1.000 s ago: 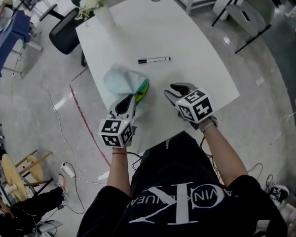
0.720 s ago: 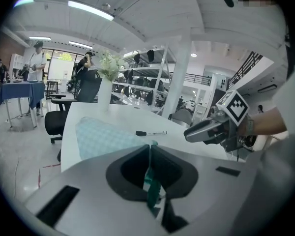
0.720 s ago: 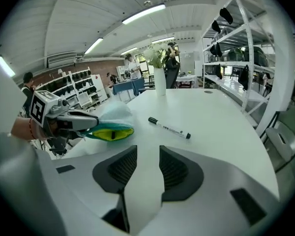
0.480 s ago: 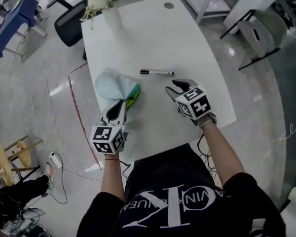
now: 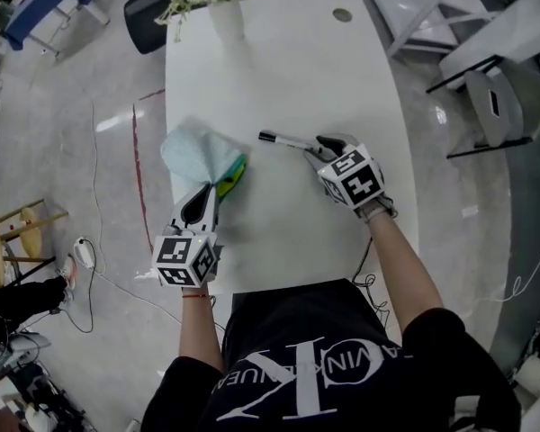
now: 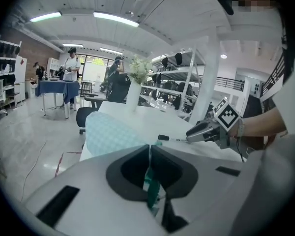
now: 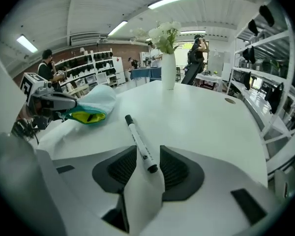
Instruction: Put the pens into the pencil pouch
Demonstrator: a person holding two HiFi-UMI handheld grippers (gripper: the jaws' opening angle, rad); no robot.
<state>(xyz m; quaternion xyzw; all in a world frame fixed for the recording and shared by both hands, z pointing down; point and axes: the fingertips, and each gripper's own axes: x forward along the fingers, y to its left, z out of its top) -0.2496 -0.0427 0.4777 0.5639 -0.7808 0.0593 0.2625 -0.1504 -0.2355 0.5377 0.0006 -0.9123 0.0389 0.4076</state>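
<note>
A light blue pencil pouch (image 5: 196,149) lies on the white table (image 5: 288,70), its green and yellow mouth (image 5: 236,174) facing the near side. My left gripper (image 5: 218,187) is shut on the pouch's teal edge (image 6: 151,181) and holds the mouth open. A black-capped white pen (image 5: 283,139) lies to the right of the pouch. My right gripper (image 5: 313,144) has just been opening its jaws. They stand open around the pen's near end (image 7: 140,146) without pressing on it. From the right gripper view, the pouch (image 7: 96,102) and my left gripper (image 7: 51,102) are at the left.
A white vase of flowers (image 5: 223,12) stands at the table's far end, with a cable hole (image 5: 342,14) to its right. An office chair (image 5: 148,3) sits beyond the far left corner. White shelving (image 5: 486,52) stands to the right of the table.
My right gripper has moved forward and left to the pen, whose end now lies between its jaws. The left gripper keeps its hold on the pouch and has shifted slightly.
</note>
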